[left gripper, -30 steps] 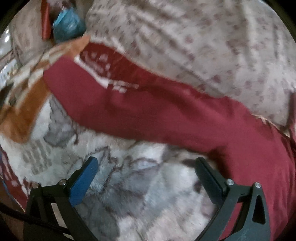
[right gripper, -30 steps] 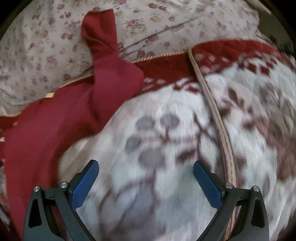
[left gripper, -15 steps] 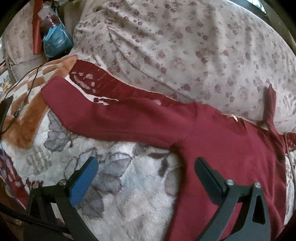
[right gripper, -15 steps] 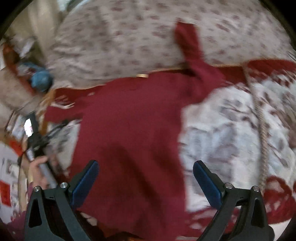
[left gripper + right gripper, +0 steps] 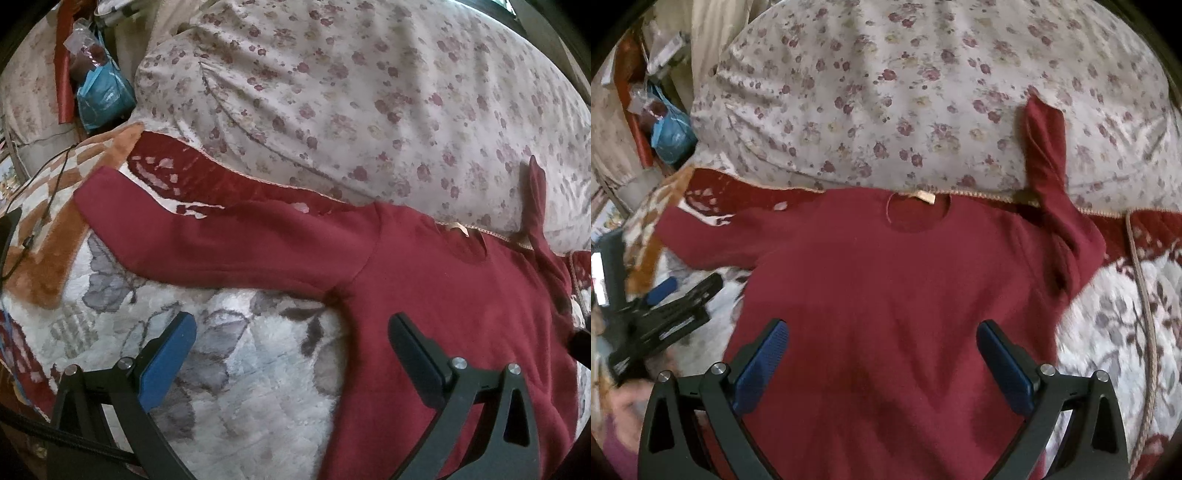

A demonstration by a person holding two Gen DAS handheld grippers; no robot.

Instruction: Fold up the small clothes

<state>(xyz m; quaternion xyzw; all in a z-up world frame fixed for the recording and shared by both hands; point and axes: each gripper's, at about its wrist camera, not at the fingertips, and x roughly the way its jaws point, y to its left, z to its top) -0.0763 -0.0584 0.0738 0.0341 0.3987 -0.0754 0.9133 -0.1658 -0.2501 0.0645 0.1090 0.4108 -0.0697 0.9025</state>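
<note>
Your dark red long-sleeved top (image 5: 886, 288) lies spread flat, front up, on the plush floral blanket (image 5: 251, 369) that covers the bed, with its neckline and cream label (image 5: 925, 196) right at the blanket's far gold-trimmed edge, touching the flowered cushion (image 5: 905, 92) behind it. 1 sleeve (image 5: 207, 243) runs out straight toward the blanket's left end, its cuff reaching the orange-and-white checked blanket (image 5: 48, 251) there. The other sleeve (image 5: 1049, 162) is twisted and stands up against the cushion, its cuff resting on the flowered fabric. Your left claw (image 5: 291, 354) is open wide and holds nothing; it hangs over the blanket just below the armpit of the straight sleeve, its blue-padded finger above bare plush and its other finger above the top's left side seam. Your right claw (image 5: 882, 354) is also spread open and empty, centred over the lower chest of the top, both blue pads above red cloth; you cannot tell from either view whether the tips touch the fabric. From the right wrist view, your left claw's frame (image 5: 661, 317) shows at the blanket's left edge beside the top's hem side, with your hand (image 5: 624, 402) blurred below it. A blue plastic bag (image 5: 103, 96) sits beyond the cushion's left end, well apart from the top.
</note>
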